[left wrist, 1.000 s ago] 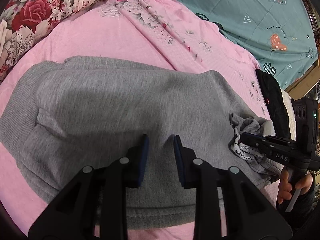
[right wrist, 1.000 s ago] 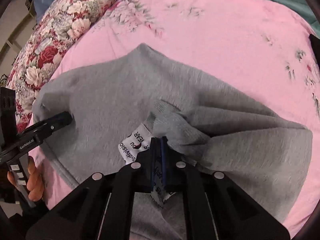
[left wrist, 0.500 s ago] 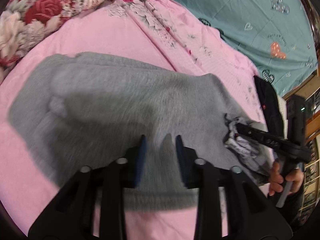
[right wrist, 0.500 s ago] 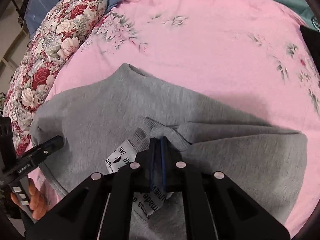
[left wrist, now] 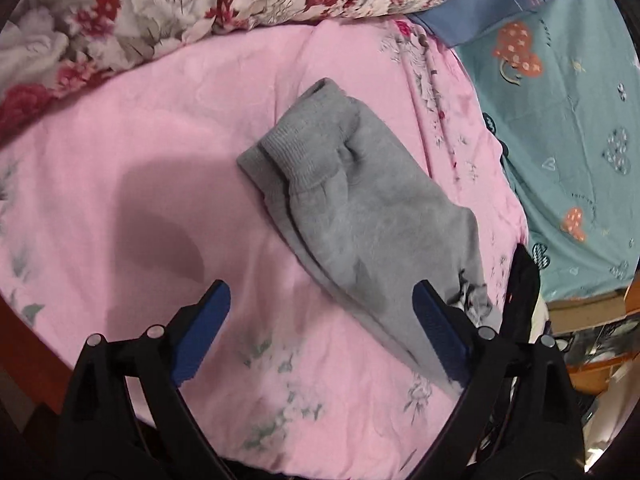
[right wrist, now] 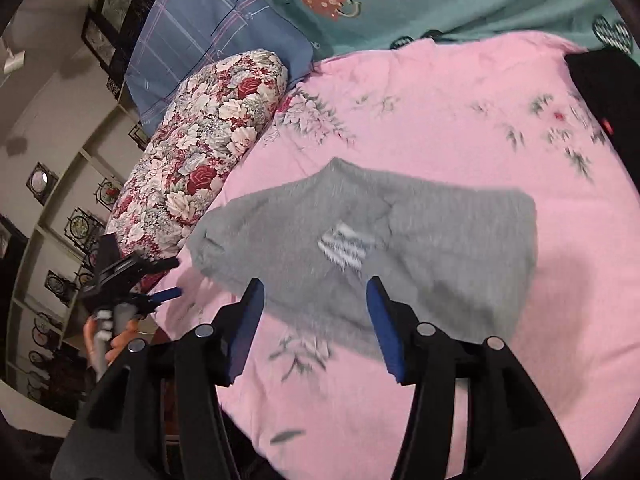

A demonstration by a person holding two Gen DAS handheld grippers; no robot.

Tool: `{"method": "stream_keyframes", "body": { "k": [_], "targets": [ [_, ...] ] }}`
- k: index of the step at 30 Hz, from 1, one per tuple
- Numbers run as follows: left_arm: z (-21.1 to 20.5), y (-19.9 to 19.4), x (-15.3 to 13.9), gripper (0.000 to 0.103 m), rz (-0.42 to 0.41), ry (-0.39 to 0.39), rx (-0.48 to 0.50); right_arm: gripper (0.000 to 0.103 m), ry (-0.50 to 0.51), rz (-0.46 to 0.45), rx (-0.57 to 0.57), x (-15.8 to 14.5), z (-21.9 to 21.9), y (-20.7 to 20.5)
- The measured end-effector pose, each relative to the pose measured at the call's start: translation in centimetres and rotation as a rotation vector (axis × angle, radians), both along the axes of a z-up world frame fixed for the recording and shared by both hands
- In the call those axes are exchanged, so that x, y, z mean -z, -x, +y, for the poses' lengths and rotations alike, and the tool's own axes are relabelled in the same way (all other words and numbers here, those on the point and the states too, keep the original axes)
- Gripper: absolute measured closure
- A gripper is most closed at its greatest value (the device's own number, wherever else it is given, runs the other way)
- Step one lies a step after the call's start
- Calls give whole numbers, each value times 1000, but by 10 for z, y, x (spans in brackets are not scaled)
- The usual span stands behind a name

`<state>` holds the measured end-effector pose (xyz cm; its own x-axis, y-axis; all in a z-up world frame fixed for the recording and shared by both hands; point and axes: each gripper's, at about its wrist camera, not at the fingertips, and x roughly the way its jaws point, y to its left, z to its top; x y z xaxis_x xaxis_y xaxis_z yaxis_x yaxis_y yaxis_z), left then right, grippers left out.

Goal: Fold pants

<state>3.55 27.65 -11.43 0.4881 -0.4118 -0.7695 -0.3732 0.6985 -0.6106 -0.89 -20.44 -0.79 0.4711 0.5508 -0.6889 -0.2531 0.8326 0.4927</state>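
**A:** What are you seeing on the left side?

**B:** My left gripper (left wrist: 320, 312) is released, jaws spread wide, nothing between them. The grey pants (left wrist: 360, 208) lie folded into a compact bundle on the pink bedsheet (left wrist: 168, 128), ahead of the gripper and a little to its right. The ribbed waistband (left wrist: 296, 156) sits at the far end of the bundle, and the near edge of the cloth runs down just beside my right-hand fingertip (left wrist: 434, 328). I cannot tell whether the two touch.

**A:** And the right?

**B:** My right gripper (right wrist: 316, 308) is released too, jaws wide apart and empty. The pants (right wrist: 400, 240) lie flat just ahead of it, their near edge lying between the two fingertips in the view. A white care label (right wrist: 344, 246) shows on top of the cloth, blurred, so I cannot read it.

**A:** Anything else around?

**B:** A flowered bolster (right wrist: 204, 144) lies far ahead and left of the right gripper, with a blue pillow (right wrist: 216, 28) behind it and a teal sheet (right wrist: 420, 0) beyond the pink one. A black garment (right wrist: 604, 88) lies far ahead to the right. From the right wrist I also see my left gripper (right wrist: 168, 278) out to the left, held off the bed's edge, well apart from the pants.
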Motion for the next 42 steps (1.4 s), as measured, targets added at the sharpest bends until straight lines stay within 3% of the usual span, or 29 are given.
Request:
{"method": "stream_keyframes", "body": {
  "k": [9,15,17,18,21,26,29,33,39,42],
  "targets": [
    [12,-43,25,9,-73,145,-45,49,-75,52,140,15,-55,38],
    [3,-79,22,3,-94,36,-80,49,-85,73,179,18,-65,41],
    [1,-87,20,25,-89,-64,-109,49,-71,70,170,16,-61,42],
    [-1,-89,21,43,-78,-114,-116,49,-64,69,165,15,-58,43],
    [-3,-79,13,62,-172,-123,-138,49,-47,71,160,16,-51,44],
    [-11,-62,-7,66,-319,-193,-122,49,-7,124,167,28,-38,35],
    [-14,-61,-8,66,-339,-224,-114,49,25,156,154,35,-22,24],
    [-8,-61,-6,66,-338,-190,-107,49,114,160,85,40,18,0],
    [-8,-60,-6,66,-347,-175,-101,49,249,173,-72,49,101,-70],
    [-6,-59,-5,66,-346,-163,-99,49,284,171,-97,60,131,-103]
  ]
}}
